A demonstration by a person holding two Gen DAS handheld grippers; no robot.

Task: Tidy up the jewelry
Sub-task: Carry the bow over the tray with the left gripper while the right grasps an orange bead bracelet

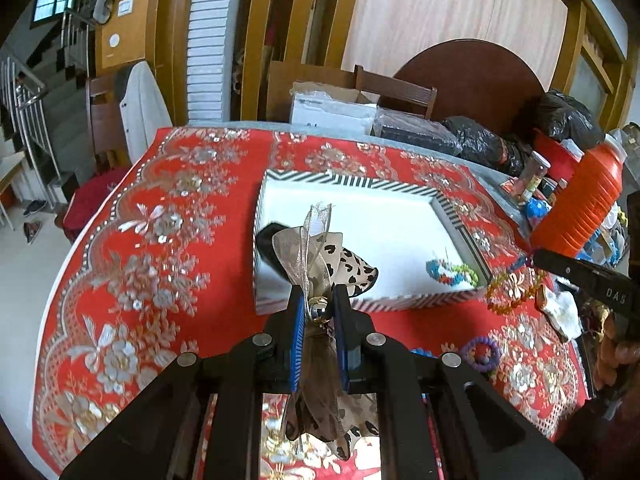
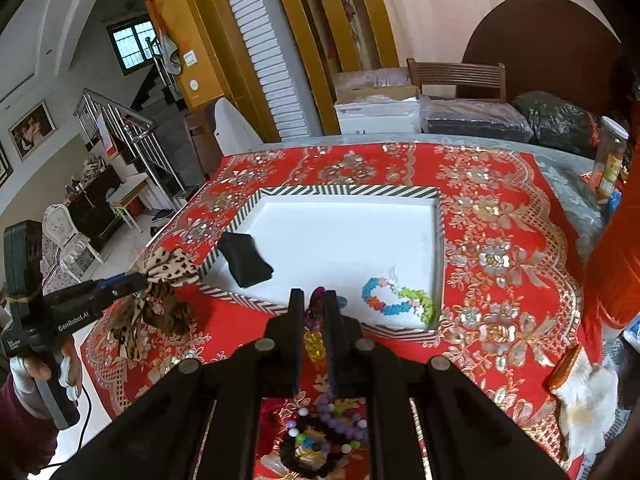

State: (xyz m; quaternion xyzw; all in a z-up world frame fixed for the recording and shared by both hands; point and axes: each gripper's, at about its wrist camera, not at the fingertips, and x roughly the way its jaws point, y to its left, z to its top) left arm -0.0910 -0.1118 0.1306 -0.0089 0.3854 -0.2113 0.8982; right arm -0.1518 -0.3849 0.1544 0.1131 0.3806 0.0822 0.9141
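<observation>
Your left tongs (image 1: 317, 300) tilt downward, clamped on a leopard-print bow (image 1: 320, 264) held above the tray's (image 2: 328, 191) near-left corner. Your right tongs (image 2: 313, 300) also angle down, clamped on a bead bracelet (image 2: 314, 342) above the bench (image 2: 500, 240).

the right gripper (image 2: 313, 300) is clamped on a beaded bracelet (image 2: 314, 342) with yellow and purple beads, just short of the near rim of a white tray (image 2: 340, 192) edged in black-and-white stripes. inside the tray lie a black pad (image 2: 245, 260) at the left and a multicoloured bead bracelet (image 2: 396, 298) near the right corner. at far left, the left gripper (image 2: 138, 280) pinches a leopard-print hair bow (image 2: 160, 296) above the red embroidered tablecloth (image 2: 500, 240). more bead bracelets (image 2: 324, 436) lie on the cloth below.
</observation>
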